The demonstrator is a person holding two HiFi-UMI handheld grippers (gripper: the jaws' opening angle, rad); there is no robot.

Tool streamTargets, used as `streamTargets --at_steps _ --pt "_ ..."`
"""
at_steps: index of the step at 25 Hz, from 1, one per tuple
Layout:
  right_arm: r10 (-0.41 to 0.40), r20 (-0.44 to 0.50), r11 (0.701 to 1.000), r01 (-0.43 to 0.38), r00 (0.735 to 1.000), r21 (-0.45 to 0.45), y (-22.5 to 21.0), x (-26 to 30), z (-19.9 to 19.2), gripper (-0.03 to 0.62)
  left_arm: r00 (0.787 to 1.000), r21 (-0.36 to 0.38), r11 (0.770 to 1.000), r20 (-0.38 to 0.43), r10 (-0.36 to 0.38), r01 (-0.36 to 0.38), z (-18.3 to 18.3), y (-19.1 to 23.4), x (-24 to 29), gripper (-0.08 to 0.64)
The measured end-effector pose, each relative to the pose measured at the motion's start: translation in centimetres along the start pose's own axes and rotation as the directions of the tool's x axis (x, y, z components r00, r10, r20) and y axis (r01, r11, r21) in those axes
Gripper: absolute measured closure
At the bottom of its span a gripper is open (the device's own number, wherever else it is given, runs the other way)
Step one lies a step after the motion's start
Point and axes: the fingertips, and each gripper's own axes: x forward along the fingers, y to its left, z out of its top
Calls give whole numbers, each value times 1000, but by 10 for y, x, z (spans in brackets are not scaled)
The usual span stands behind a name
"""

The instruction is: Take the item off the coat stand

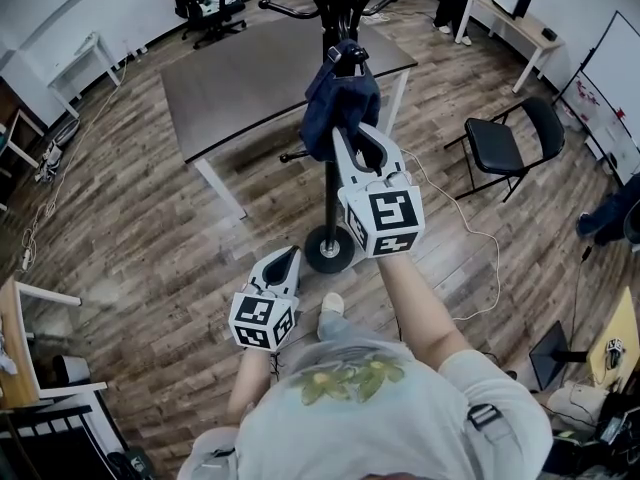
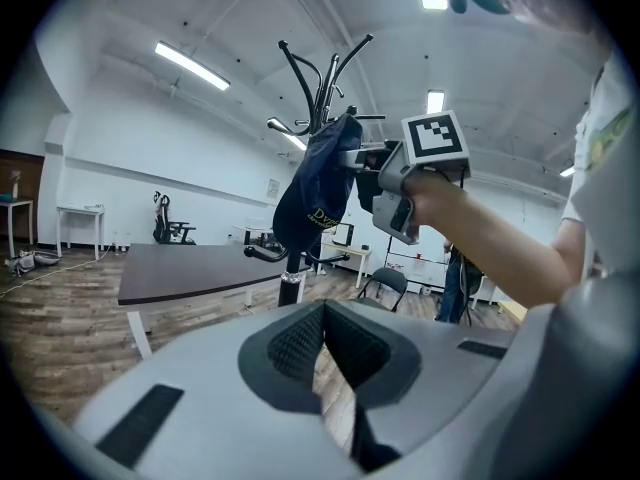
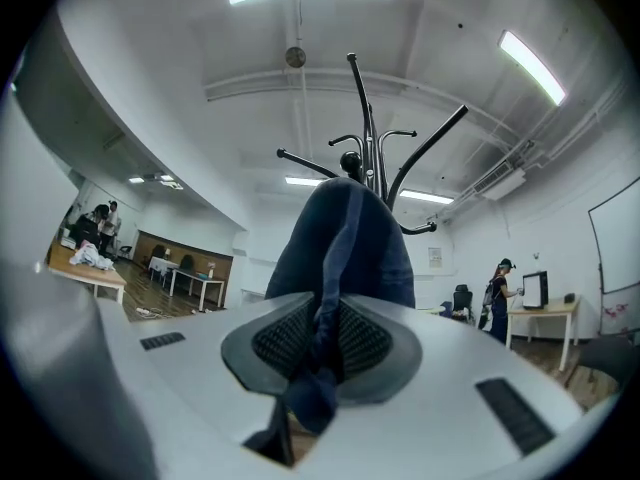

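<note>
While wood-plank flooring [image 1: 130,218] runs across the open, white-walled room, a dark rectangular desk [image 1: 240,78] on white legs stands just beyond the black metal coat stand [image 1: 330,203], which has a round base and curved hooks. A black chair [image 1: 505,143] sits off to one side, with a pale cable [image 1: 483,248] looping near it. The soft navy cloth item [image 1: 335,103] hangs on the stand, and the right gripper [image 1: 354,134] is clamped on a fold of it. The left gripper [image 1: 288,257], held lower, has its jaws together with nothing between them.

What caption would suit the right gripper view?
Right gripper shut on the dark blue item hanging from the coat stand.
</note>
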Motion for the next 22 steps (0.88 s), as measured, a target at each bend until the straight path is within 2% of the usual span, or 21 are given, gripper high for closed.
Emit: streamTargets --at_steps 9,22 --pt "22 6 999 -22 1000 27 -1 0 2 545 1000 -1 1000 -4 1 -1 0 4 3 545" --pt "31 73 999 -32 997 18 -1 -10 15 549 1000 -5 1000 -13 -5 5 -4 3 7 545"
